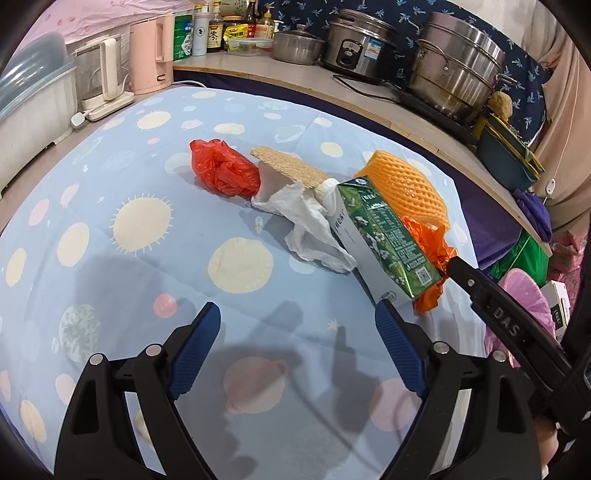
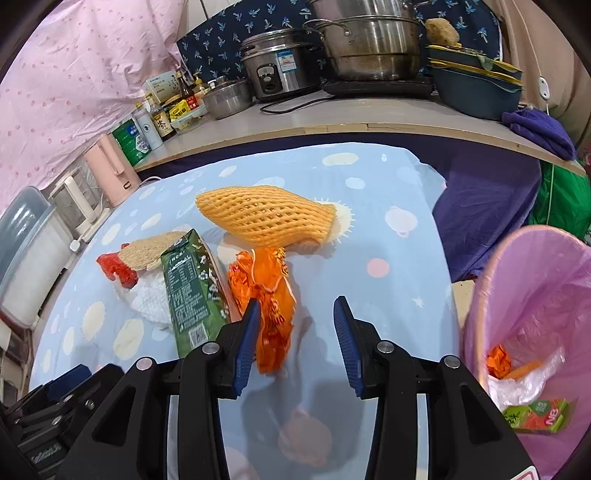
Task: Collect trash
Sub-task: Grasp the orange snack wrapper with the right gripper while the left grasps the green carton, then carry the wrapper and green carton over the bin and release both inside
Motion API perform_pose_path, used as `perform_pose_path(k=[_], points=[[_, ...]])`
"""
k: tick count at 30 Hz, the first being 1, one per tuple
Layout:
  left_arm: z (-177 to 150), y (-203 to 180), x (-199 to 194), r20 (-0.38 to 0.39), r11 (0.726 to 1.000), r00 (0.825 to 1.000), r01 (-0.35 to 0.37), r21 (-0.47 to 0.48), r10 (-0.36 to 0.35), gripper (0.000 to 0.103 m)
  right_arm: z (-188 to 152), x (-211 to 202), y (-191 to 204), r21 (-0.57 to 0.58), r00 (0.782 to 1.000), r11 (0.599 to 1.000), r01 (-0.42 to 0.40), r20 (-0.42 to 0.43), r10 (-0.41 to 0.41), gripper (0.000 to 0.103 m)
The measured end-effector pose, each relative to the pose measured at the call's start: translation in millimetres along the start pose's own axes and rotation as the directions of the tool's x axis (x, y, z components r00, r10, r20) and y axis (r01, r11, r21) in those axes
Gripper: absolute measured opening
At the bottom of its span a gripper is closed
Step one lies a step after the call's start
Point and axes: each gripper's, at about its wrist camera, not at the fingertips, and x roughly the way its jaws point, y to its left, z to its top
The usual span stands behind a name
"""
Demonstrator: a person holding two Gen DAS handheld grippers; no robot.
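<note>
Right claw (image 2: pixel 297 325), spread, straddles the crinkled orange plastic wrapper (image 2: pixel 269 295); its left finger touches it. Centre the wrapper, then pinch low. Left claw (image 1: pixel 297 347) hangs spread.

A rice cooker (image 1: pixel 356 44) stands on the counter (image 1: pixel 280 72), between a lidded steel pot (image 1: pixel 297 46) and a stacked steamer (image 1: pixel 456 66). Sauce bottles (image 1: pixel 214 31) stand further left, beyond that pot.
</note>
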Motion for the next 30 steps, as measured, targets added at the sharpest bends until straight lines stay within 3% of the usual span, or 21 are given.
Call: perform_pose_path(k=[7, 14, 23, 30], points=[[5.2, 0.2, 4.1, -0.003, 1.000, 1.000, 0.010, -0.003, -0.010, 0.082, 2.7, 27.6, 6.3, -0.009, 0.999, 1.000, -0.021, -0.044, 0.020, 0.040], [9.0, -10.9, 10.9, -0.016, 1.000, 1.000, 0.022, 0.005, -0.022, 0.082, -4.3, 27.0, 9.9, -0.034, 0.998, 0.998, -0.044, -0.051, 0.042, 0.015], [15.1, -38.2, 14.6, -0.014, 0.997, 0.998, 0.068, 0.024, -0.068, 0.088, -23.8, -10.5, -14.6, -0.010, 0.998, 0.999, -0.051, -0.040, 0.050, 0.014], [20.4, -65.1, 39.3, -0.034, 0.997, 0.997, 0.071, 0.023, -0.070, 0.088, -42.7, -37.0, -45.0, 0.038, 0.999, 0.999, -0.021, -0.044, 0.022, 0.014]])
